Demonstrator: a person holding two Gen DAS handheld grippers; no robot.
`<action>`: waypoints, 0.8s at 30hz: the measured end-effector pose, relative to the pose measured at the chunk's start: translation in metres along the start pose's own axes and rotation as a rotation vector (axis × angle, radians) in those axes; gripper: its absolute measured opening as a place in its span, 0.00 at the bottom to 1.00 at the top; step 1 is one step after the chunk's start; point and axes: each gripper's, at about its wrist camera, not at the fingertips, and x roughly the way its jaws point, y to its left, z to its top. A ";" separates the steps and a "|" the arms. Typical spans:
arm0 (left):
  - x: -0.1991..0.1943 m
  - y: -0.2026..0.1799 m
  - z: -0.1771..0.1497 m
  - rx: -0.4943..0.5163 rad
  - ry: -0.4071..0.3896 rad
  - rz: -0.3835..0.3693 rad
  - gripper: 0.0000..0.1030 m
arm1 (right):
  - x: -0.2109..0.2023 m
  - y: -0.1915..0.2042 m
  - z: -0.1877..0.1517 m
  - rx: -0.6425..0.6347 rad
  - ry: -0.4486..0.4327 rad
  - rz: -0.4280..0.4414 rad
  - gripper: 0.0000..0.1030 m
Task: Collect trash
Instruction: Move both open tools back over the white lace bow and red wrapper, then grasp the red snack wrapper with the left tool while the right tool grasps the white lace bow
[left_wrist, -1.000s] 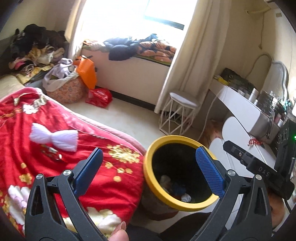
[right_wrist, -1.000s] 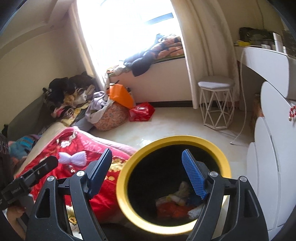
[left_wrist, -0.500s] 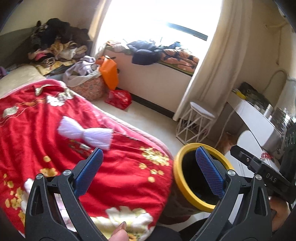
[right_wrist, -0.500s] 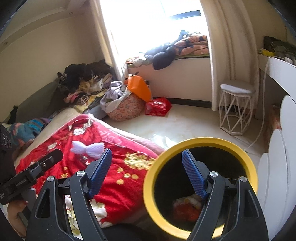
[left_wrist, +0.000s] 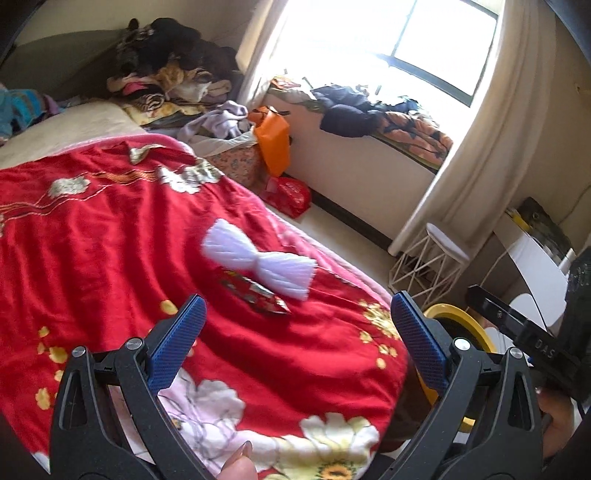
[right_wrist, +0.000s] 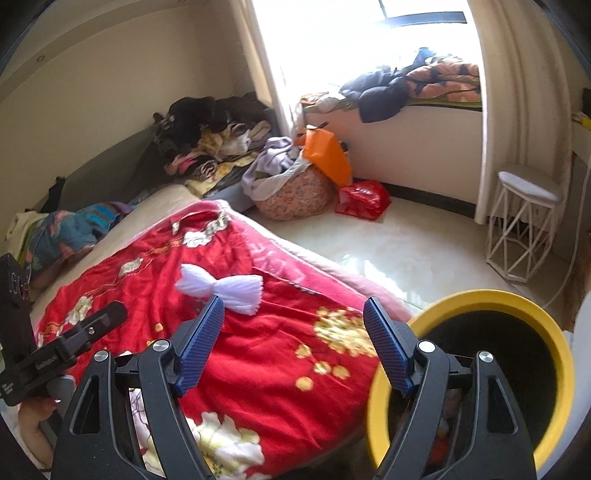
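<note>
Both tools — left tool (left_wrist: 295, 332), right tool (right_wrist: 293, 332) — gape wide and empty above the red blanket (left_wrist: 110, 240), where white foam wrap (left_wrist: 258, 264) and red wrapper (left_wrist: 255, 293) lie touching; yellow-rimmed bin (right_wrist: 517, 299) stands beside the bed, presumably for short drops.

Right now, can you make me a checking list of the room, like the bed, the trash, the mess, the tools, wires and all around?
Surface: red flowered blanket over the bed.
Job's things: white pleated bow-shaped piece and red wrapper on blanket; yellow-rimmed bin on the floor beside the bed.
Clutter: clothes pile, orange bag, red bag.
Tools: left tool open, empty; right tool open, empty.
Cables: white cord by stool.
Surroundings: bright window, curtain.
</note>
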 end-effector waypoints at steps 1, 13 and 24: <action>0.000 0.004 0.000 -0.004 0.000 0.003 0.90 | 0.005 0.002 0.002 -0.006 0.004 0.006 0.73; 0.024 0.030 -0.002 -0.047 0.059 -0.018 0.59 | 0.084 0.021 0.017 -0.067 0.118 0.103 0.66; 0.070 0.025 -0.014 -0.026 0.176 -0.061 0.39 | 0.160 0.027 0.013 -0.104 0.260 0.166 0.57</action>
